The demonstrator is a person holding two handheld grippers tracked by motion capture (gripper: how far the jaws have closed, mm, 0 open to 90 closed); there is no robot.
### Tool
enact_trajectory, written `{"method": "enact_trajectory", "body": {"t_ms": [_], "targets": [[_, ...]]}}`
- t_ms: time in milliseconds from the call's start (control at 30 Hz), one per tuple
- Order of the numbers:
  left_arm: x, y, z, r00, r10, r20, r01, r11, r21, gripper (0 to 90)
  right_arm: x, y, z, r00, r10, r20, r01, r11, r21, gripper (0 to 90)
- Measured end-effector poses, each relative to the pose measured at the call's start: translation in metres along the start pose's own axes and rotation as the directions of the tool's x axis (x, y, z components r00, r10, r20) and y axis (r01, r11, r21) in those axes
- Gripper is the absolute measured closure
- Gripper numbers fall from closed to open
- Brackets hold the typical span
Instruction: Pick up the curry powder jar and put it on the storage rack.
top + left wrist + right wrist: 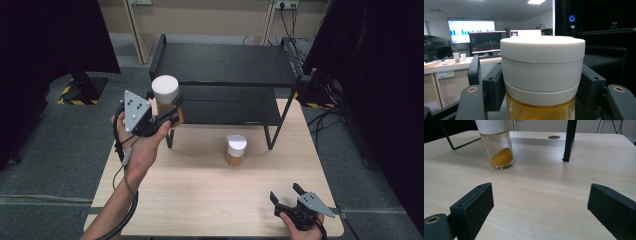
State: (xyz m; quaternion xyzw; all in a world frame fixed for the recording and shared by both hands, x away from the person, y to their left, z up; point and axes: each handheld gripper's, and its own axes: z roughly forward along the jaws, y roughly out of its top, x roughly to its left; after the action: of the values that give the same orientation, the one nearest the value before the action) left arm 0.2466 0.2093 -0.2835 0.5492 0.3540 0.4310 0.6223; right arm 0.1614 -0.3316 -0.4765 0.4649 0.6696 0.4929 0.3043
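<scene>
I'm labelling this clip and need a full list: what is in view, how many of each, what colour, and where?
held jar: 1, white lid, amber contents, lifted in front of the rack's left end, clamped between the left jaws
standing jar: 1, white lid, orange powder, upright on the table near the rack's right leg
rack: 1, black, two shelves, at the table's far edge
table: 1, light wood
left gripper: 1, black, shut on the held jar
right gripper: 1, black, open, low at the table's near right corner

A second white-lidded jar of orange powder stands mid-table, just in front of the black two-tier rack at the wooden table's far edge.
</scene>
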Motion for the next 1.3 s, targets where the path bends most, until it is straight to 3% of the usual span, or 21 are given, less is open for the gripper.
{"method": "enact_trajectory", "body": {"t_ms": [400,667,833,1067,1300], "targets": [[0.004,0.056,0.038,0.9987,-0.009,-0.051,0.008,0.9998,-0.016,34.3,-0.001,0.001,0.0,1.0,-0.003,-0.004,0.003,1.0,0.004,6.6],[0.009,0.077,0.064,0.9974,-0.015,-0.071,0.013,0.9997,-0.019,34.3,-0.001,0.001,0.0,0.9999,-0.007,-0.008,0.007,1.0,0.006,6.5],[0.009,0.085,0.087,0.9947,-0.011,-0.103,0.012,0.9999,0.006,34.3,-0.002,0.001,0.0,0.9999,-0.005,-0.011,0.005,1.0,0.006,6.4],[0.012,0.084,0.116,0.9912,0.001,-0.133,0.002,0.9997,0.023,34.3,-0.003,0.0,0.0,0.9999,0.0,-0.015,0.0,1.0,0.001,6.4],[0.014,0.084,0.136,0.9861,0.02,-0.165,-0.011,0.9984,0.056,34.3,-0.004,0.0,0.0,0.9998,0.001,-0.021,-0.001,1.0,0.002,6.3]]}}
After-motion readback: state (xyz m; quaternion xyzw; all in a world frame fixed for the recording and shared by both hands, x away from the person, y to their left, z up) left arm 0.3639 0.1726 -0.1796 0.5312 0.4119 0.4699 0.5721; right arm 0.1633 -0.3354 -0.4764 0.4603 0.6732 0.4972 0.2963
